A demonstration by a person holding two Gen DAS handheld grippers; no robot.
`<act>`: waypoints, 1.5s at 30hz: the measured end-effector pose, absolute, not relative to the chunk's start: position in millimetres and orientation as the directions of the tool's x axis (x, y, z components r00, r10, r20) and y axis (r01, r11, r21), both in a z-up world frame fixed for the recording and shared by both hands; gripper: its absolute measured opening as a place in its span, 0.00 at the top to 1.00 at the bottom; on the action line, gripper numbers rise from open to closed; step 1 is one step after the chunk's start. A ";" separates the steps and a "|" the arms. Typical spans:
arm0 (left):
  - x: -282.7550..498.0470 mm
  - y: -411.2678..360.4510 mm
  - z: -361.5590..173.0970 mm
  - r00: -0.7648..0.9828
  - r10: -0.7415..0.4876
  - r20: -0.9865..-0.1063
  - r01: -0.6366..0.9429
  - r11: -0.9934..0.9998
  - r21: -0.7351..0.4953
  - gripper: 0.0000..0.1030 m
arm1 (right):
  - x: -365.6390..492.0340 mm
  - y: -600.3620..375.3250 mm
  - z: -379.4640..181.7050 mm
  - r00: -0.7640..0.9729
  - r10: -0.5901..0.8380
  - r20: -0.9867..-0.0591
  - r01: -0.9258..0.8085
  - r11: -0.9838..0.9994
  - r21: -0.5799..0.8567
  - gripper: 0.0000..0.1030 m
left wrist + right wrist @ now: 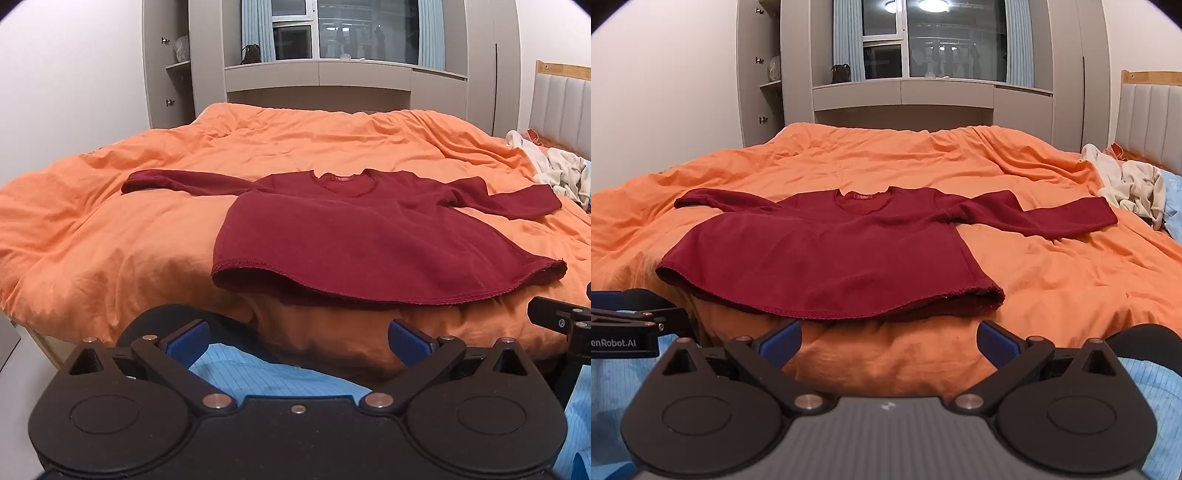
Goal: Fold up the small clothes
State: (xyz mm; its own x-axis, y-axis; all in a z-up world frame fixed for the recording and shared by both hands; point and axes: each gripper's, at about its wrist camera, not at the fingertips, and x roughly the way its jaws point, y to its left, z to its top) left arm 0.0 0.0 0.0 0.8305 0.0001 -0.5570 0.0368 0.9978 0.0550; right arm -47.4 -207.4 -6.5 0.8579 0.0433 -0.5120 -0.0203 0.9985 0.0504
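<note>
I have the dark red long-sleeved top (369, 236) laid flat on the orange duvet (110, 229), front up, neckline away from me and hem toward me at the near edge of the bed, where the fabric overhangs slightly. Both sleeves are spread out to the sides; the one on my right lies angled across the duvet (1052, 266) toward the headboard end. In the right wrist view the top (820, 251) sits left of centre; in the left wrist view it sits right of centre.

My left gripper (297, 341) is spread fully wide and grips nothing, its blue pads (188, 338) short of the hem, above the bed's edge. My right gripper (888, 339) is equally wide and empty, also just short of the hem.

Further out, a heap of cream clothes (1126, 184) lies near the padded headboard (1148, 118). Beyond the bed are grey built-in cabinets (317, 77) and a dark window (953, 40) with pale blue curtains (847, 40).
</note>
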 end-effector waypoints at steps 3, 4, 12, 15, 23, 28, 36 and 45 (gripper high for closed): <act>0.3 -0.2 -0.1 0.828 0.002 -0.560 0.036 0.998 0.056 0.00 | -47.0 -207.5 -6.6 0.855 0.042 -0.516 -0.021 0.999 0.046 0.00; 0.1 0.0 0.0 0.830 -0.001 -0.558 0.037 0.998 0.054 0.00 | -46.9 -207.5 -6.7 0.855 0.043 -0.516 -0.022 0.999 0.047 0.00; 1.2 -2.5 -3.5 0.827 0.004 -0.563 0.038 0.997 0.062 0.00 | -46.2 -207.7 -6.7 0.854 0.040 -0.519 -0.019 0.999 0.046 0.00; 1.1 -3.0 -3.4 0.827 0.006 -0.563 0.036 0.997 0.063 0.00 | -46.2 -207.5 -6.4 0.853 0.039 -0.520 -0.018 0.999 0.046 0.00; 1.9 -1.6 -2.6 0.826 0.009 -0.564 0.030 0.998 0.061 0.00 | -45.5 -207.0 -8.1 0.851 0.039 -0.524 -0.018 0.999 0.046 0.00; 2.0 -1.0 -2.6 0.825 0.006 -0.565 0.033 0.998 0.059 0.00 | -44.8 -207.1 -9.2 0.850 0.039 -0.526 -0.017 0.999 0.046 0.00; 2.2 -1.2 -2.9 0.824 0.008 -0.566 0.031 0.998 0.059 0.00 | -44.1 -207.6 -11.4 0.848 0.038 -0.529 -0.016 0.999 0.046 0.00; 2.9 0.7 -3.7 0.823 0.007 -0.568 0.030 0.998 0.057 0.00 | -43.0 -208.3 -21.9 0.843 0.037 -0.536 -0.012 0.999 0.051 0.00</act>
